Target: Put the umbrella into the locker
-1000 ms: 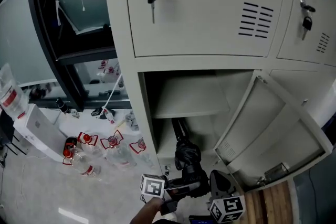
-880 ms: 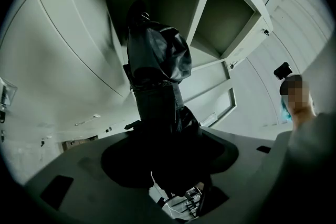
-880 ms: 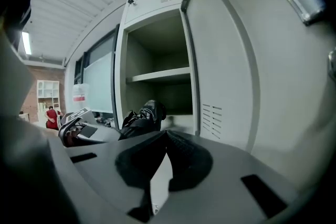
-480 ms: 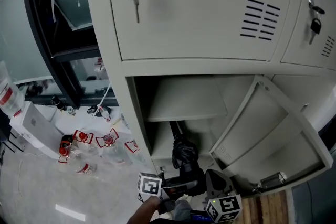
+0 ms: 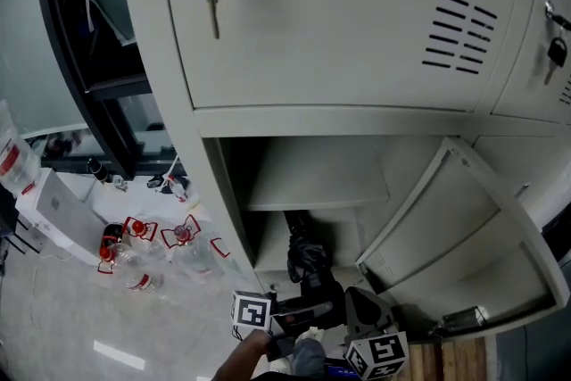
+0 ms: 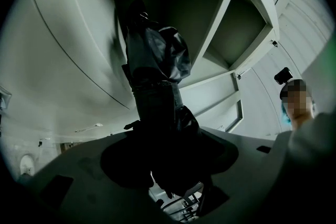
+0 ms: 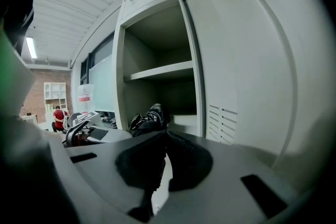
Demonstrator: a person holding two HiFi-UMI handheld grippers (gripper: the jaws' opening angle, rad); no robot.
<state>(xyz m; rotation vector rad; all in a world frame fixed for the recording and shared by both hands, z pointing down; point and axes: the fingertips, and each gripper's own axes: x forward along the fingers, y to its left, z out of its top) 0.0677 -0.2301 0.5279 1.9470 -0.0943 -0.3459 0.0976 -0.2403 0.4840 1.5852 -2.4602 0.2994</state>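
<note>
Left gripper (image 5: 302,313) clamped on the black umbrella (image 5: 307,258), its top end inside the open locker (image 5: 218,192) under the shelf (image 5: 312,183), so push straight for the back edge of the compartment's surface, while the right gripper (image 5: 364,311), jaws together and empty, hangs near the door (image 5: 464,227).

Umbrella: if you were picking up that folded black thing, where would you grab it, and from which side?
By its near end, from outside the locker's open front. The umbrella is long and slim, with its far end pointing in under the shelf; the left gripper clamps that near end.
</note>
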